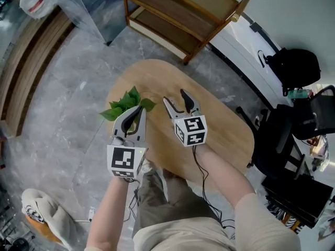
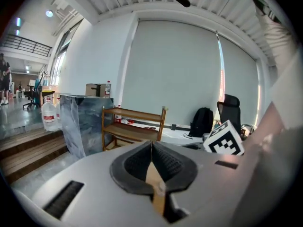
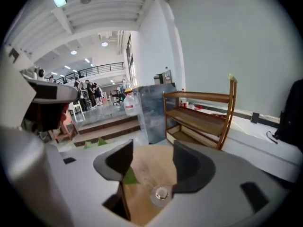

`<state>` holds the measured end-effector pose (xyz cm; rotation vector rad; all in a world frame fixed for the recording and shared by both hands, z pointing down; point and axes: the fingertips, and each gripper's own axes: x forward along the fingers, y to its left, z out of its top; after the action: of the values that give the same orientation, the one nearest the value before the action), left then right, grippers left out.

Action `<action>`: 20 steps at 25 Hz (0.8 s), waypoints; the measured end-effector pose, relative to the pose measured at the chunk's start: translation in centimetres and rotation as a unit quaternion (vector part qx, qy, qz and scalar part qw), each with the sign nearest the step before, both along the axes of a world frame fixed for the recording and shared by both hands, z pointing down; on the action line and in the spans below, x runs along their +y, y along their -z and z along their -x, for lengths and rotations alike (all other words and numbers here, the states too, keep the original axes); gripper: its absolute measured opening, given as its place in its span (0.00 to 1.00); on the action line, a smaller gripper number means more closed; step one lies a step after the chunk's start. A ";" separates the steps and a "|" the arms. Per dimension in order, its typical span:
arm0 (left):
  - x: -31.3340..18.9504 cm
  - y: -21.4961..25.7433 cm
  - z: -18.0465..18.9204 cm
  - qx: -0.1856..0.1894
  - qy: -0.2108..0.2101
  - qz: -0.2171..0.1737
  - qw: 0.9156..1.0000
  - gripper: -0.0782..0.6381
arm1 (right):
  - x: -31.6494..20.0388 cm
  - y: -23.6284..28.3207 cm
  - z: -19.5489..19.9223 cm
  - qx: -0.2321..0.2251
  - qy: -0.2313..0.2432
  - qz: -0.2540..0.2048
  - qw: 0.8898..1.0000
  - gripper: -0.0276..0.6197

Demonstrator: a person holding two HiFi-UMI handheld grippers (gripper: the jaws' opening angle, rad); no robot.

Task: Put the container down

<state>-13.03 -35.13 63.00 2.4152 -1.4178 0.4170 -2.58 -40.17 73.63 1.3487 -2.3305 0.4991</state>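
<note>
An oval bench point(image 1: 225, 135) of pale wood stands on a grey stone floor point(image 1: 68, 114). A cluster of green leaves point(image 1: 125, 104) sits at the bench's left rim, partly over the edge; whether they rest flat on the wood cannot be told. The rest of the top visible is bare grain.

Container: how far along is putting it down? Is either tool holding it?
Done, apparently: neither tool carries anything. The left tool is shut and empty; the right tool is open over bare table. In hand: nothing. Left: confirming the drop, since no container shows in any view, only green leaves on the table by the left tool.
</note>
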 end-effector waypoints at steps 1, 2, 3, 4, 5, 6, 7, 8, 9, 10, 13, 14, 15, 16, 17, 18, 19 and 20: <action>0.1 1.5 0.5 0.001 0.005 -0.005 1.000 0.12 | 0.4 2.2 -0.1 -0.006 -0.004 -0.010 1.000 0.37; 0.0 3.1 1.0 -0.001 0.009 -0.014 1.000 0.12 | 0.8 4.5 -0.2 -0.010 -0.007 -0.018 1.000 0.30; 0.0 4.8 1.4 -0.003 0.013 -0.023 1.000 0.12 | 1.1 6.6 -0.3 -0.016 -0.008 -0.023 1.000 0.30; 0.0 6.3 1.8 -0.005 0.016 -0.030 0.999 0.12 | 1.5 8.7 -0.3 -0.025 -0.010 -0.023 0.999 0.30; 0.1 7.8 2.2 -0.007 0.018 -0.035 0.999 0.12 | 1.9 10.7 -0.3 -0.036 -0.013 -0.018 0.999 0.29; 0.2 9.2 2.5 -0.012 0.020 -0.038 0.999 0.12 | 2.4 12.5 -0.4 -0.049 -0.015 -0.012 0.999 0.28; 0.4 10.5 2.7 -0.017 0.021 -0.041 0.999 0.12 | 2.9 14.4 -0.4 -0.059 -0.017 -0.007 0.998 0.28; 0.7 11.8 2.9 -0.020 0.022 -0.045 0.999 0.12 | 3.3 16.4 -0.6 -0.066 -0.018 -0.005 0.998 0.27; 0.9 13.2 3.0 -0.022 0.022 -0.050 0.998 0.12 | 3.8 18.3 -0.8 -0.071 -0.018 -0.007 0.997 0.26; 1.3 14.6 3.0 -0.023 0.022 -0.057 0.998 0.12 | 4.3 20.4 -1.0 -0.074 -0.016 -0.012 0.997 0.24; 2.5 18.7 2.9 -0.026 0.023 -0.077 0.996 0.12 | 5.5 26.8 -1.7 -0.075 -0.009 -0.040 0.996 0.22; 2.8 20.0 2.9 -0.028 0.023 -0.083 0.996 0.12 | 5.8 28.9 -1.9 -0.074 -0.007 -0.053 0.996 0.22; 3.3 21.1 2.9 -0.030 0.023 -0.087 0.995 0.12 | 6.1 30.9 -2.1 -0.073 -0.006 -0.067 0.995 0.22; 3.8 22.1 2.9 -0.031 0.022 -0.089 0.995 0.12 | 6.6 32.8 -2.3 -0.068 -0.004 -0.083 0.994 0.21; 4.5 23.1 2.9 -0.031 0.022 -0.088 0.995 0.12 | 7.2 34.6 -2.5 -0.059 0.000 -0.100 0.993 0.21; 5.3 24.0 2.9 -0.032 0.022 -0.086 0.996 0.12 | 8.0 36.3 -2.6 -0.048 0.006 -0.118 0.992 0.20; 6.1 24.9 2.9 -0.032 0.020 -0.088 0.995 0.12 | 8.7 38.0 -2.7 -0.041 0.013 -0.137 0.990 0.19; 6.8 26.1 2.7 -0.031 0.017 -0.094 0.995 0.12 | 9.5 39.6 -2.8 -0.039 0.019 -0.155 0.987 0.17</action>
<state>-15.74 -28.33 36.85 2.5402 -1.5884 0.3691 0.26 -30.69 34.06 1.4371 -2.5743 0.1823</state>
